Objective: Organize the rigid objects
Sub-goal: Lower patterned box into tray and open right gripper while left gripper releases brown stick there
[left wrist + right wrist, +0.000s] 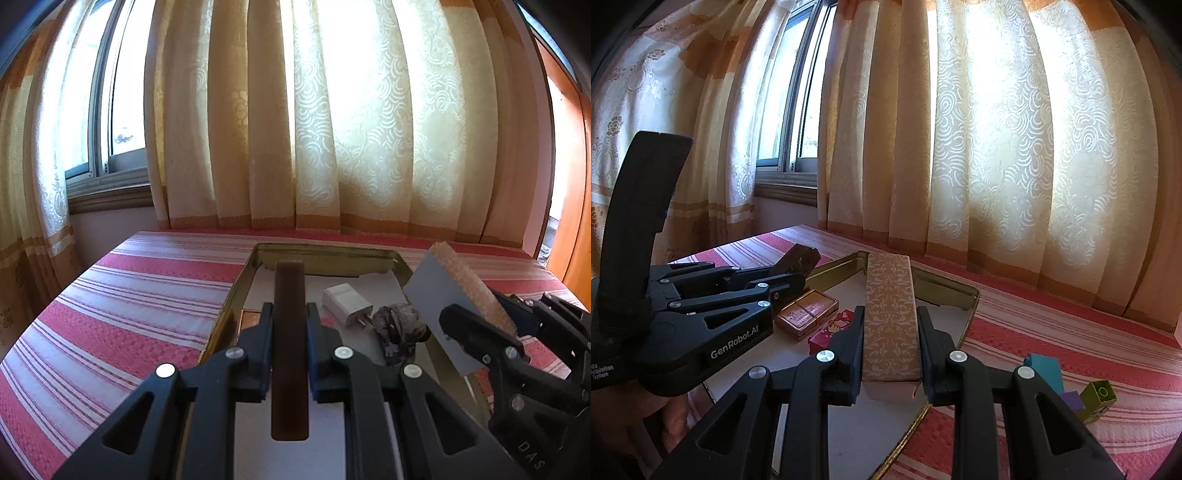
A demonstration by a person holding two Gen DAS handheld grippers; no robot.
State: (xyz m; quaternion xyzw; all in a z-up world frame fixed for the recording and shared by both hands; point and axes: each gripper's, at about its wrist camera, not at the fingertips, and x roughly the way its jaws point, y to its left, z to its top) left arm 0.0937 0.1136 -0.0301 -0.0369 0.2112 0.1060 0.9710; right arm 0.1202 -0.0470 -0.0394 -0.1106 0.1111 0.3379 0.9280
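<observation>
My left gripper [290, 308] is shut on a long dark brown bar [290, 332] that points forward over the gold-rimmed tray [325, 251]. My right gripper [891, 314] is shut on a long beige patterned box [892, 321], also above the tray [971, 295]. In the left wrist view the right gripper [480, 314] comes in from the right, with the box [443, 288] tilted over the tray's right rim. In the right wrist view the left gripper [792, 275] and its bar [799, 258] hang over the tray's left side.
A white plug charger [347, 302], a dark lumpy object [399, 332], a copper box [807, 314] and a red item [831, 332] lie in the tray. Teal, purple and green blocks [1099, 400] sit on the striped cloth [129, 295] to the right. Curtains hang behind.
</observation>
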